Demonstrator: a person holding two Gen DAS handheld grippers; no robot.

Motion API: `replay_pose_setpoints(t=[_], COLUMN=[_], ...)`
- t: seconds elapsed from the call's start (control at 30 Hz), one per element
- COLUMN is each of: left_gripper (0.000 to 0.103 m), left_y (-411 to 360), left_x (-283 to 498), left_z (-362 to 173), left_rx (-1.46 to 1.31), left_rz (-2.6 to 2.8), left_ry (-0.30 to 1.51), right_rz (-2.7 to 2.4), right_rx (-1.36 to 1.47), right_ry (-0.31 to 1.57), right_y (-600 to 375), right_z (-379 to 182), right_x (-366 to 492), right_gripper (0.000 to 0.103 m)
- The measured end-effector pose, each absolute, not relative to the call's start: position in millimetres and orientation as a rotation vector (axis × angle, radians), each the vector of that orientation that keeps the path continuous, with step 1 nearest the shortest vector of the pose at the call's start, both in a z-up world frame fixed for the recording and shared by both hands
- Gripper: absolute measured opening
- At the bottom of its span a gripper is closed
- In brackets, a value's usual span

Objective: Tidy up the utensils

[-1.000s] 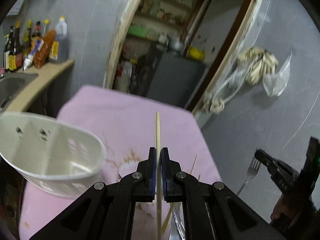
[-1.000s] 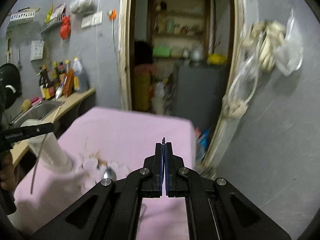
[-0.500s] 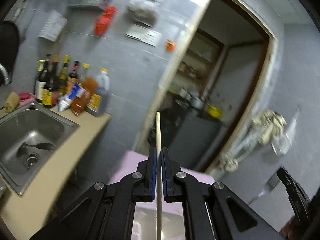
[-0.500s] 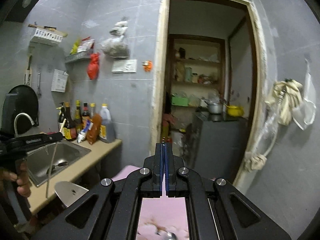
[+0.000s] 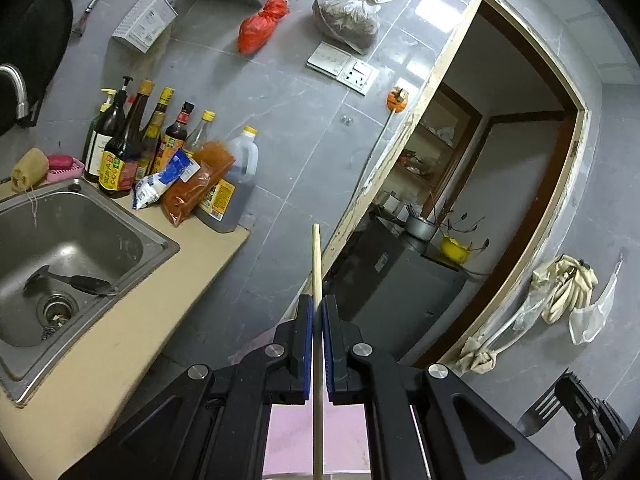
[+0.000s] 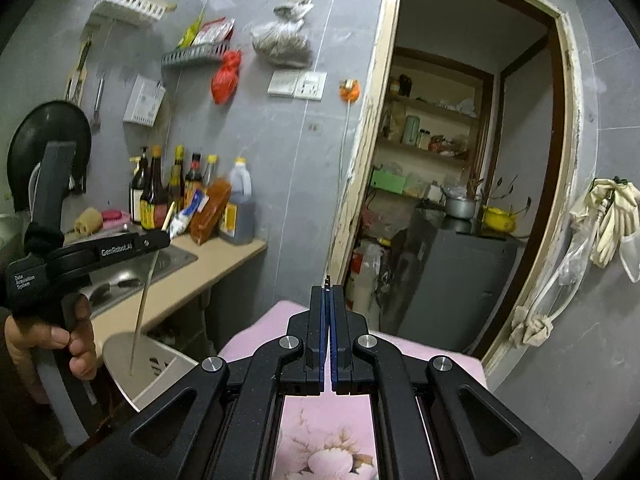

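Between the left gripper's (image 5: 316, 312) blue fingers (image 5: 306, 344) sits a wooden chopstick (image 5: 317, 264), squeezed tight and poking out past the tips. From the right camera, its thin end hangs over a white holder (image 6: 152, 364). The right gripper (image 6: 329, 292) is closed on a fork (image 5: 538, 410), whose prongs show low in the left camera. Behind are a steel sink (image 5: 152, 240), sauce bottles (image 5: 124, 148) on the counter (image 5: 160, 312) and a pink cloth (image 6: 432, 350).
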State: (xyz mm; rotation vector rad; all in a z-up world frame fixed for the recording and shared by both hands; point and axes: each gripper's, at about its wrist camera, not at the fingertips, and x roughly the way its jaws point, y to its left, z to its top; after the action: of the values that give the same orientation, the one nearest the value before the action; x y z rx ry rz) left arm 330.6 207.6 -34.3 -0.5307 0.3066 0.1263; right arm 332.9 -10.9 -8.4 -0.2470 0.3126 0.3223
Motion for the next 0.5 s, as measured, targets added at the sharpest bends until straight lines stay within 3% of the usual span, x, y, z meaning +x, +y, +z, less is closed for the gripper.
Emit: replay_pose_setpoints(t=[0.43,0.5], left_gripper=[0.007,0.016], left_y=[189,188], left_x=[313,310], left_z=[-51,-50], left_rx=[-0.413,-0.402], left_rz=[0.114,0.103], left_ry=[0.395,0.431], right_rz=[0.408,0.413], right_rx=[-0.173,-0.145], right_ry=[0.447,0.456], right_y=[-22,-30], right_z=[-31,-30], right_x=[335,334], right_gripper=[0.003,0.014])
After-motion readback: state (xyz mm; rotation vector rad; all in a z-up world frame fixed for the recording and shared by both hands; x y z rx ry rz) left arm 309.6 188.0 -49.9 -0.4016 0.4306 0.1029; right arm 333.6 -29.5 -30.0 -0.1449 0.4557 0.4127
